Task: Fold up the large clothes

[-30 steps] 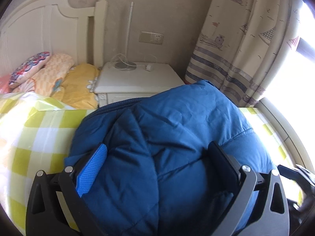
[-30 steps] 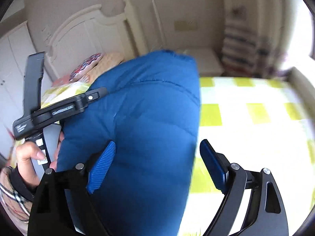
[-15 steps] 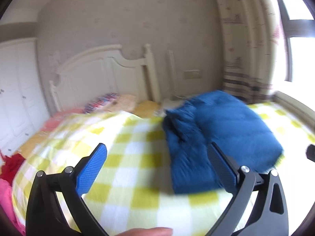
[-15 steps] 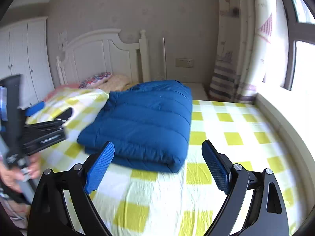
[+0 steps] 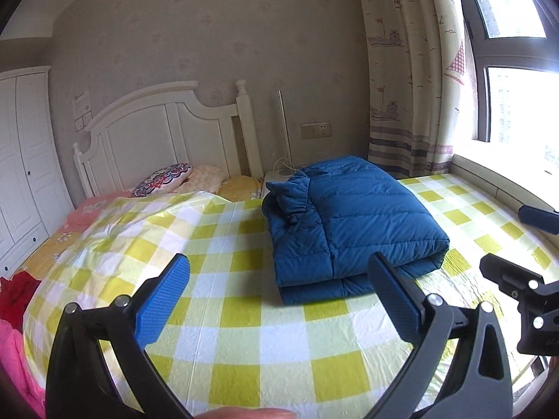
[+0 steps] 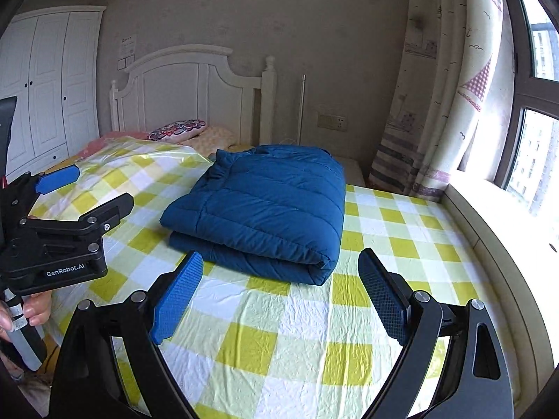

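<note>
On bed [image 6: 307, 317]: blue jacket [image 6: 265, 206] folded, lying flat. Left hand-held gripper [image 5: 279, 296] released, empty. Right hand-held gripper [image 6: 279, 293] released, empty.

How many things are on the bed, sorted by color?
Blue: 1, the folded blue jacket.
Patterned: 1, the floral pillow.
Peach checked: 1, the peach pillow.
Yellow: 1, the yellow pillow.
Total: 4, all on the checked bedspread.

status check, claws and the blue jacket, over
Left claw open, empty. Right claw open, empty. Blue jacket folded, lying flat on the checked bedspread, clear of both claws. Nothing in the way.
</note>
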